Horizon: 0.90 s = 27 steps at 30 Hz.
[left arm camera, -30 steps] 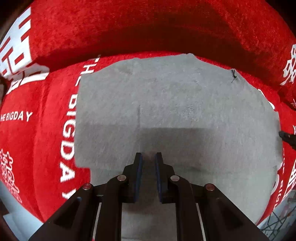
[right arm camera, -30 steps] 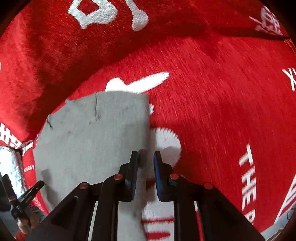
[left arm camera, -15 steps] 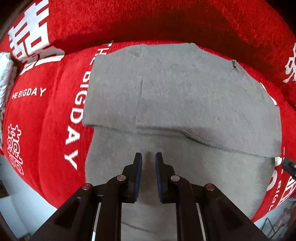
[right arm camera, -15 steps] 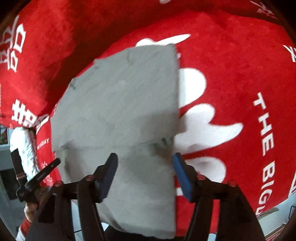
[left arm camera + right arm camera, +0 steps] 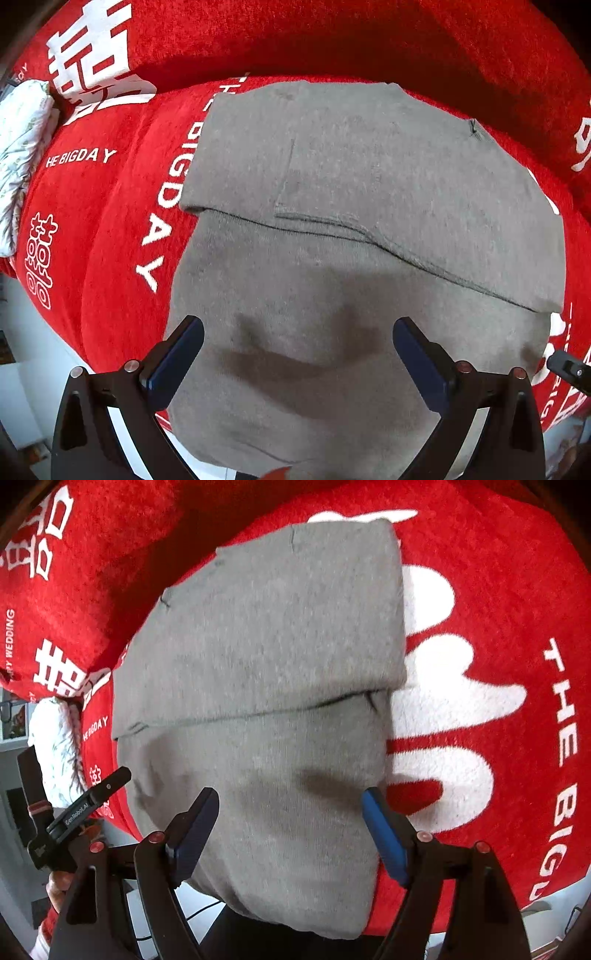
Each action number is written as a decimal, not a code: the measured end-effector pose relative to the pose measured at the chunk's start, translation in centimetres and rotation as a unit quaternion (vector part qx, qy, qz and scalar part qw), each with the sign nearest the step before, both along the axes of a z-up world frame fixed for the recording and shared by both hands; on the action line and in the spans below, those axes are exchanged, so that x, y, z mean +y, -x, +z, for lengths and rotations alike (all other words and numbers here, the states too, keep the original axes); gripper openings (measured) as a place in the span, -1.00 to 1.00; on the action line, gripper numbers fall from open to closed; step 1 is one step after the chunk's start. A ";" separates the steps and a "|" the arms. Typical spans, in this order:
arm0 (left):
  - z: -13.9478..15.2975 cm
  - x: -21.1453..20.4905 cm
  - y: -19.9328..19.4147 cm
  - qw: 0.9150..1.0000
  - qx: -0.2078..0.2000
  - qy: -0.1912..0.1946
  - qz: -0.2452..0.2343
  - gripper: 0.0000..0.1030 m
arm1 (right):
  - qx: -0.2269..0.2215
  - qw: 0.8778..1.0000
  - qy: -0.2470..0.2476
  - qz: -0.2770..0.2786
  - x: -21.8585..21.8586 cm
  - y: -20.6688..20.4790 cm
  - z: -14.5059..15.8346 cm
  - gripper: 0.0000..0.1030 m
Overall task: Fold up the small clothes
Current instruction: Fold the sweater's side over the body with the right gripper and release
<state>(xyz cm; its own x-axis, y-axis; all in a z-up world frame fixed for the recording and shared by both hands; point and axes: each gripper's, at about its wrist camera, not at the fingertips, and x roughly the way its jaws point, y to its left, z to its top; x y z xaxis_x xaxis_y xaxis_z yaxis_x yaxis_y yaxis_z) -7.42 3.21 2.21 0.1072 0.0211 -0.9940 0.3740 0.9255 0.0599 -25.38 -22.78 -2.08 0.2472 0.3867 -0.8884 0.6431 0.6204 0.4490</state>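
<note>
Both tools have let go since a moment ago: the left tool [image 5: 297, 345] and right tool [image 5: 291, 814] now gape wide, holding nothing, hovering above the grey garment [image 5: 369, 206]. It lies folded over on the red plush cover [image 5: 110, 206], its near part hanging off the front edge. The cloth looks soft, light and limp, likely to sag wherever unsupported. I'd take it by the two hanging corners at the near hem.

Your left gripper [image 5: 297, 341]: black frame, dark-blue pads, silver and red screws. Right gripper [image 5: 290, 812]: same build w/ red screws. "GenRobot.AI" lettering on the left one's side.
</note>
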 end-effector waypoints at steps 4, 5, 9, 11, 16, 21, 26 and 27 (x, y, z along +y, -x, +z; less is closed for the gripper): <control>-0.2 0.3 0.9 1.000 -0.002 -0.011 0.007 0.99 | 0.002 1.000 -0.006 0.009 0.6 0.1 -0.3 0.60; -0.2 0.5 1.0 1.000 0.000 -0.011 0.009 0.99 | 0.002 1.000 -0.006 0.009 0.8 0.1 -0.3 0.60; -0.3 1.0 1.7 1.000 0.015 0.001 0.005 0.99 | 0.000 1.000 -0.009 0.003 1.2 0.4 -0.3 0.60; -0.2 1.0 2.2 1.000 0.017 0.005 -0.005 0.99 | 0.000 1.000 -0.011 -0.003 1.5 0.6 -0.3 0.60; -0.1 1.0 3.4 0.999 0.019 0.011 -0.030 0.99 | 0.003 1.000 -0.011 -0.023 2.9 1.4 -0.5 0.60; -0.4 2.4 4.5 0.998 0.027 0.015 -0.050 0.99 | 0.002 0.999 -0.022 -0.040 5.7 2.1 -0.7 0.60; -0.4 4.7 5.4 0.998 0.030 0.017 -0.061 0.99 | -0.003 0.998 -0.031 -0.057 8.5 2.8 -0.9 0.60; -0.4 5.3 5.6 0.997 0.031 0.017 -0.063 0.99 | -0.004 0.998 -0.031 -0.061 9.1 2.9 -0.9 0.60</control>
